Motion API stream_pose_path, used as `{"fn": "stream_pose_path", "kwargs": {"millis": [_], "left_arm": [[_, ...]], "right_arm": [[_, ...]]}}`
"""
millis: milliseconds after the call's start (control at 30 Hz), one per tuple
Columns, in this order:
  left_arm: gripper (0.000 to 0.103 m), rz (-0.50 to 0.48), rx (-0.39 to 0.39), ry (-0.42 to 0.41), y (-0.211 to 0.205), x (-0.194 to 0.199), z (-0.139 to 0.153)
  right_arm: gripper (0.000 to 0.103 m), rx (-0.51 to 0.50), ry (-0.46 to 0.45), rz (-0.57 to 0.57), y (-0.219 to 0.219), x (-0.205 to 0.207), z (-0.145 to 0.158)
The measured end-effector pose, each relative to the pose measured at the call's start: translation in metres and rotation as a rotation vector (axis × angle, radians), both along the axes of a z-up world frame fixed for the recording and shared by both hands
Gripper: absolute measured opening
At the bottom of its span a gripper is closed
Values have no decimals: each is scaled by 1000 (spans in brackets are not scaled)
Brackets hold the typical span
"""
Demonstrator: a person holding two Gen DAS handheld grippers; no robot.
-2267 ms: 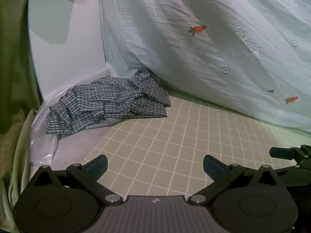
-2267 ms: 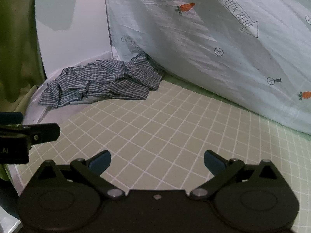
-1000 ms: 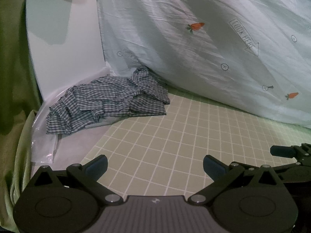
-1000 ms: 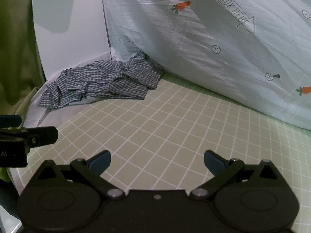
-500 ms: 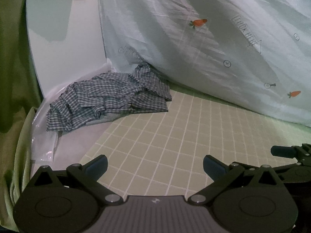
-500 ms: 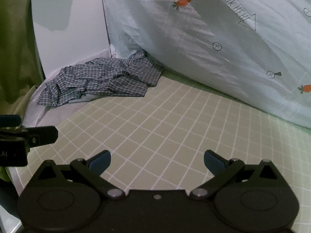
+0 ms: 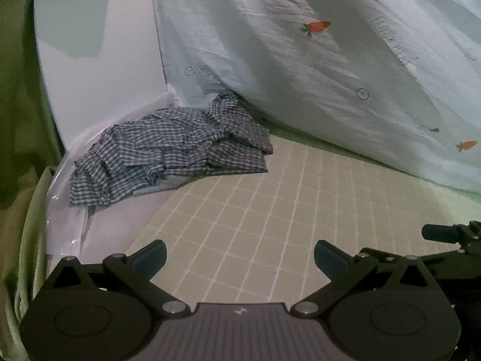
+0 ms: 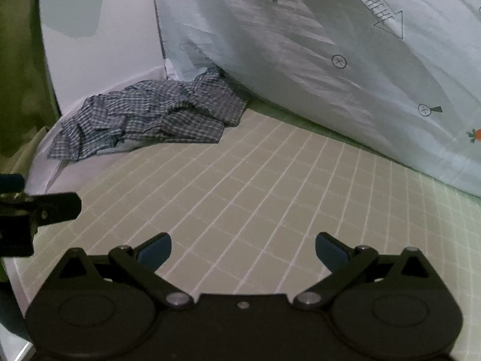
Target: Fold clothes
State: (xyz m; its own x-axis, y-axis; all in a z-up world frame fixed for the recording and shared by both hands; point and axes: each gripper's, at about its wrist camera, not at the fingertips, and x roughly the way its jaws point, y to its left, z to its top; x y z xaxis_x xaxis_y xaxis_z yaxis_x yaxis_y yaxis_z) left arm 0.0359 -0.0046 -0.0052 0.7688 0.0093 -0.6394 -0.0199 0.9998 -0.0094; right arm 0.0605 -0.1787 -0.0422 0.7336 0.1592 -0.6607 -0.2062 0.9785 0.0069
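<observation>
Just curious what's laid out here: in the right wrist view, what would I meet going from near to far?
The right gripper with its fingers spread → green grid mat → crumpled checked garment → pale carrot-print sheet rising behind.

Readable print only on pale blue sheet (image 8: 345, 69) at back. In right wrist view: "LOOK HERE" in outline caps inside a drawn arrow (image 8: 374, 6), running down-right, near top right of sheet. Below it a circled plus sign (image 8: 339, 61); further right another circled plus w/ small dark mark beside it (image 8: 429, 109). In left wrist view: same arrow wording repeated low on sheet (image 7: 210, 75), just above checked garment, partly creased, approx. "LOOK HE.." only; another copy at upper right (image 7: 396, 46) too blurred to read. Small logo mark on gripper body (image 7: 239, 311), illegible.
</observation>
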Motion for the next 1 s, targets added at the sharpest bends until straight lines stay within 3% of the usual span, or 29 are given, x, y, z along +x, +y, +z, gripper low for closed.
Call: {"fn": "stream_pose_path", "kwargs": {"millis": [333, 633, 833, 900, 1000], "left_arm": [[103, 87, 0, 11, 45, 84, 8], [101, 230, 18, 55, 120, 206, -6], [83, 293, 14, 115, 167, 278, -35], [79, 317, 4, 137, 177, 293, -45], [75, 333, -11, 149, 187, 307, -55]], "right_arm": [[103, 12, -29, 1, 17, 79, 16], [98, 32, -3, -4, 59, 190, 12], [86, 101, 78, -40, 98, 265, -11], [78, 131, 115, -49, 112, 287, -19], [74, 198, 169, -58, 131, 313, -30]]}}
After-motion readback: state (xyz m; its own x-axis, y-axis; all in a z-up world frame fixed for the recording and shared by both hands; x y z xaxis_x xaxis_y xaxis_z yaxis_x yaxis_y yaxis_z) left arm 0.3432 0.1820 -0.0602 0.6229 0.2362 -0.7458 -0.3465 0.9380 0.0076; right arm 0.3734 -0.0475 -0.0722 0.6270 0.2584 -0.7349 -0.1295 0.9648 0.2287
